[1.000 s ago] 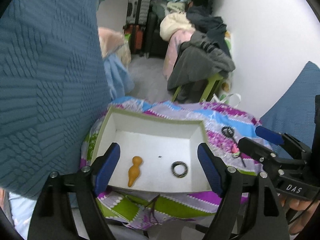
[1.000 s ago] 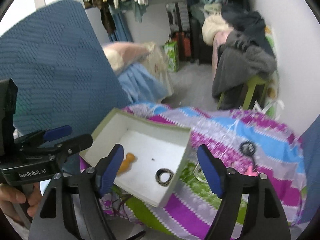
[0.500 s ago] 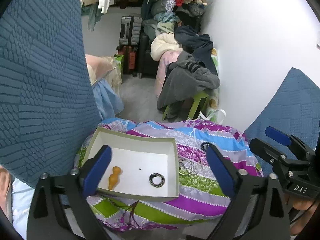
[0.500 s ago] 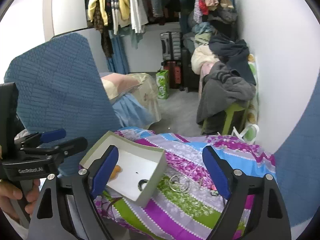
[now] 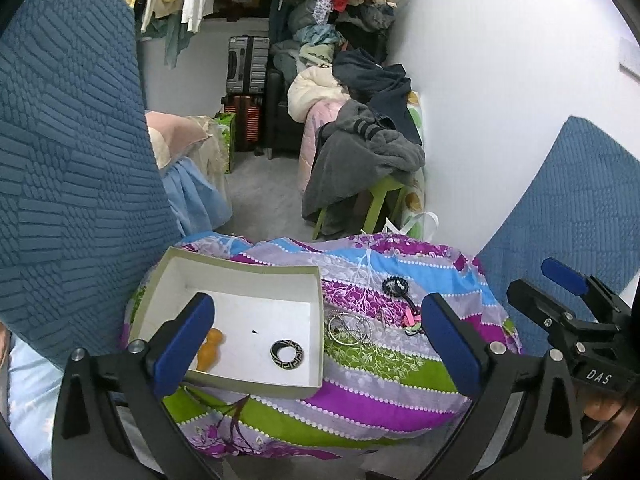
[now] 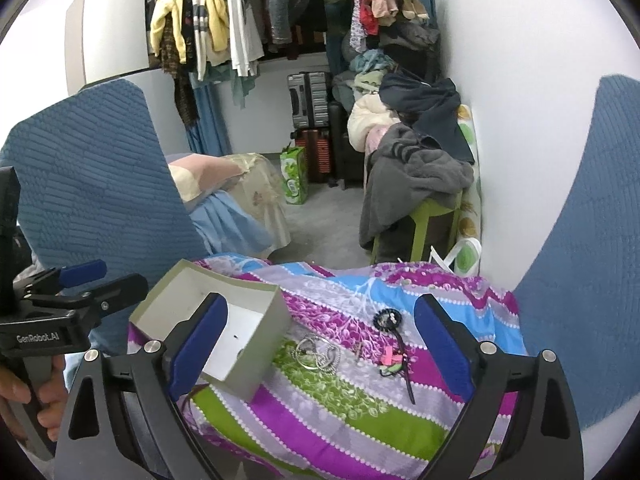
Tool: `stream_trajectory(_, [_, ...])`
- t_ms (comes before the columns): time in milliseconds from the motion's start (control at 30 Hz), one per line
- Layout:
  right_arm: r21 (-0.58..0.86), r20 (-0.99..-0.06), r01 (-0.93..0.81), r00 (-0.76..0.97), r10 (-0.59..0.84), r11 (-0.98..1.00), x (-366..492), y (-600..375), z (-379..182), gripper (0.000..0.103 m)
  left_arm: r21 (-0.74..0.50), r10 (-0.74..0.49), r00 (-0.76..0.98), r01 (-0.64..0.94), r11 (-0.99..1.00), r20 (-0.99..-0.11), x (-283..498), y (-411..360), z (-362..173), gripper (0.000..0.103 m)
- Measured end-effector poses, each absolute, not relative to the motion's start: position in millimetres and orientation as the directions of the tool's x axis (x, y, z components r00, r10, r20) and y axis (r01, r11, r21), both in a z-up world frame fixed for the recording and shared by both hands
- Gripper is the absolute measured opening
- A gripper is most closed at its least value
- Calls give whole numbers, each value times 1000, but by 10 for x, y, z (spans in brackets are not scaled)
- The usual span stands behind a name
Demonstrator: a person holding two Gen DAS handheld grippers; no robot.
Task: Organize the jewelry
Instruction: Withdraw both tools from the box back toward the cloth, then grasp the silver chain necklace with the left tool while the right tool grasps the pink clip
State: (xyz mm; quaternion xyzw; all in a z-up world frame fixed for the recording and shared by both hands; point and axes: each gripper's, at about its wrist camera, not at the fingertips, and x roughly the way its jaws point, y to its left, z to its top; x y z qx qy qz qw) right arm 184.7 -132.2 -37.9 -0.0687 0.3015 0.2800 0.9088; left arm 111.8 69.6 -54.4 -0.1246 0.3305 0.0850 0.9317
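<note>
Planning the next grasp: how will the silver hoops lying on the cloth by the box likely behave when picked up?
The hoops look like thin wire, so probably light and stiff. They overlap, so lifting one may drag the other. They lie flat on the soft cloth beside the box, so the fingers may pinch fabric too.

Gripper finger (image 5: 182,338) partly hides the orange pendant (image 5: 211,347).

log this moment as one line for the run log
stage: before pick | left gripper: open, empty | right gripper: open, empty | box: ring, orange piece | blanket: hoops, hair tie
</note>
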Motion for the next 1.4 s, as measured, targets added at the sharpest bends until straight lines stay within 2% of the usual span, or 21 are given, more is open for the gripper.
stream_trajectory(167, [18,-597,-536,672,439,844,1822,-1486,-503,95,-146,132,748,-293,945,-651,1167,581,-633,102])
stream_trajectory(367, [23,-599,-514,679,423,858,1815,-1691,-651,95,-167,112,733,-297,940,-670,1229,487,-808,102])
stream_trajectory(533, [36,-602,-514,673,429,857,1818,-1829,-866,95,-223,28,724,-247,943,-689,1328,339,-994,102])
stream_trajectory(733, [62,-620,-488,665,417,871,1885,-1980,-1156,93,-222,-15,715,-197,955,-699,1449,134,-1189,102])
stream_trajectory(833, [88,-623,-472,660,418,877,1940,-2062,-1327,89,-216,-21,712,-184,959,-702,1497,63,-1300,102])
stream_trajectory(933, [117,-637,-453,649,417,884,2038,-2110,-1514,79,-231,-52,701,-163,959,-711,1581,-22,-1447,102])
stream_trajectory(967, [137,-636,-449,643,425,883,2083,-2129,-1584,76,-230,-58,699,-155,961,-713,1611,-51,-1493,100])
stream_trajectory(1000, [144,-641,-442,640,423,886,2121,-2127,-1629,75,-231,-66,692,-148,962,-719,1642,-78,-1537,93])
stream_trajectory(1033, [146,-654,-435,632,417,888,2158,-2123,-1679,70,-240,-81,685,-141,961,-724,1674,-96,-1576,88])
stream_trajectory(1067, [153,-663,-435,620,418,887,2198,-2121,-1719,65,-254,-101,677,-131,958,-729,1710,-116,-1618,87])
stream_trajectory(1200, [188,-681,-450,581,446,873,2370,-2124,-1892,64,-265,-130,664,-106,958,-736,1827,-197,-1767,76])
stream_trajectory(1300, [208,-711,-467,531,460,860,2552,-2095,-2046,55,-269,-148,644,-93,958,-751,1948,-240,-1901,71])
stream_trajectory(1400, [238,-733,-483,479,482,843,2762,-2051,-2193,49,-261,-155,621,-83,962,-768,2072,-289,-2065,60])
